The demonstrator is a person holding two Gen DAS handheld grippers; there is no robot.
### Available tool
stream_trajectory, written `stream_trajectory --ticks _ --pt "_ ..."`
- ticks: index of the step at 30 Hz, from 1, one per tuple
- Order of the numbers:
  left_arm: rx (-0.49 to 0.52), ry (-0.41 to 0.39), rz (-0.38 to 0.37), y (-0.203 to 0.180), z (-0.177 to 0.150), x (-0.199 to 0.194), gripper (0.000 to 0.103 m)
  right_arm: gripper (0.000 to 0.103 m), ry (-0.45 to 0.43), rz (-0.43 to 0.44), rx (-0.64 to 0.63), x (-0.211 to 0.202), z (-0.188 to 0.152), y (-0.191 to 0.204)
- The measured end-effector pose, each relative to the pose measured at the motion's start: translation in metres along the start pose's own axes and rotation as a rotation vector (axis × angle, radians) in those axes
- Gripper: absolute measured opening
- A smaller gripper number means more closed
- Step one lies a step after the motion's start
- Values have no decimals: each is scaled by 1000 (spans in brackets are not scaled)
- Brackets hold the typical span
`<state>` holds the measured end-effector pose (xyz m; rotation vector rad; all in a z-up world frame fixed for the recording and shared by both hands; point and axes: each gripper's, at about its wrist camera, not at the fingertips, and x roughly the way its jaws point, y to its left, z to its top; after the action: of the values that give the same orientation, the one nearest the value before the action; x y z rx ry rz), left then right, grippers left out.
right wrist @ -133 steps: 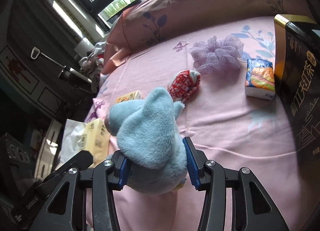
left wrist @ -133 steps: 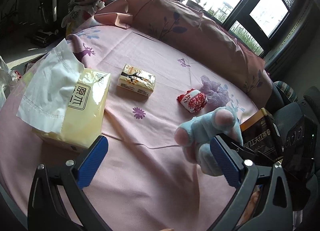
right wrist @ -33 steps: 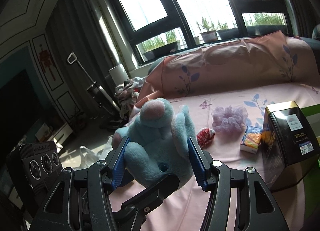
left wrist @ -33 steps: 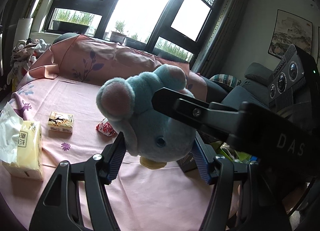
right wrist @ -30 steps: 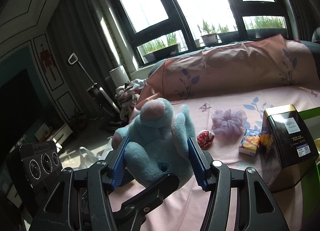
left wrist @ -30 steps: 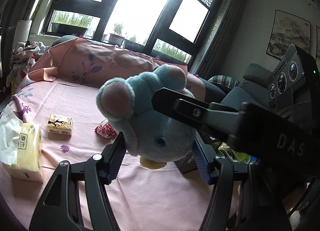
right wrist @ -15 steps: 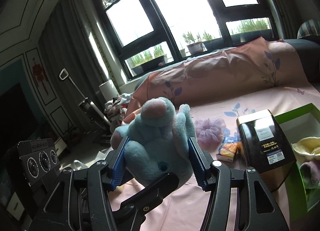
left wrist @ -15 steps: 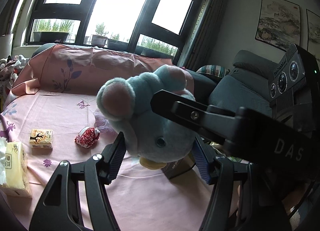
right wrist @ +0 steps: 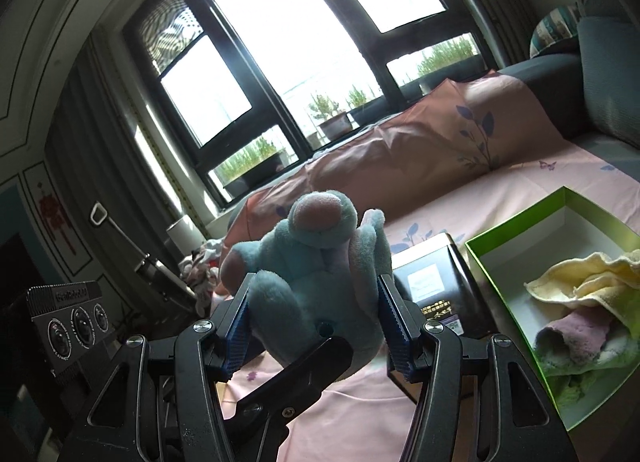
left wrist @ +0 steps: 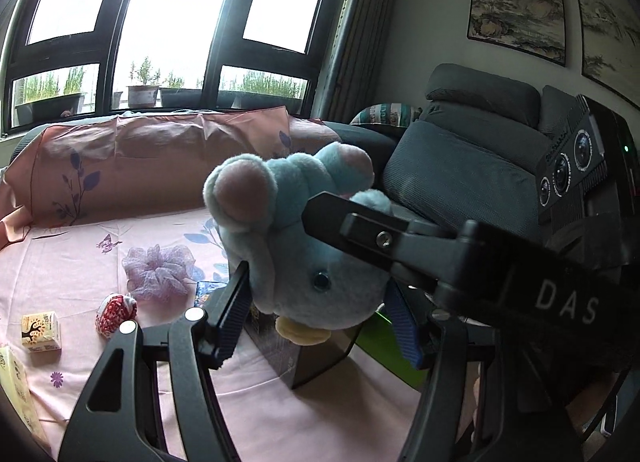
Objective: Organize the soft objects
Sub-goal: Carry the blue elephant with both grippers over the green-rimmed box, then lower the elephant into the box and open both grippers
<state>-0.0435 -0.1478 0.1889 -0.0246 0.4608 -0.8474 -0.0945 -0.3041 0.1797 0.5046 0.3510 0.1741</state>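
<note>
A blue plush mouse with pink ears is held in the air above the pink-covered table. My left gripper is shut on it, and my right gripper is shut on it too, from the opposite side. The plush also shows in the right wrist view. A green box with a white inside lies at the right and holds a yellow cloth and a purple cloth. A purple scrunchie lies on the table.
A black tea tin stands between the plush and the green box; it also shows under the plush. A red-white packet, small tissue packs and a yellow tissue box lie at left. A grey sofa is behind.
Both grippers have swung to the right with the plush held between them. The green box with cloths has come fully into the right wrist view; the tissue packs slid left.
</note>
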Motion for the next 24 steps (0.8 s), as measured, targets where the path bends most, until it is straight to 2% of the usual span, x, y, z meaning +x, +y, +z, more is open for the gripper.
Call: stream_trajectory --ticks 18,24 --pt "195 107 -110 -71 6 87 63 60 -87 -147 259 -33 9 -98" --pt "257 145 -136 -94 5 120 63 60 -121 -158 383 -41 6 -135"
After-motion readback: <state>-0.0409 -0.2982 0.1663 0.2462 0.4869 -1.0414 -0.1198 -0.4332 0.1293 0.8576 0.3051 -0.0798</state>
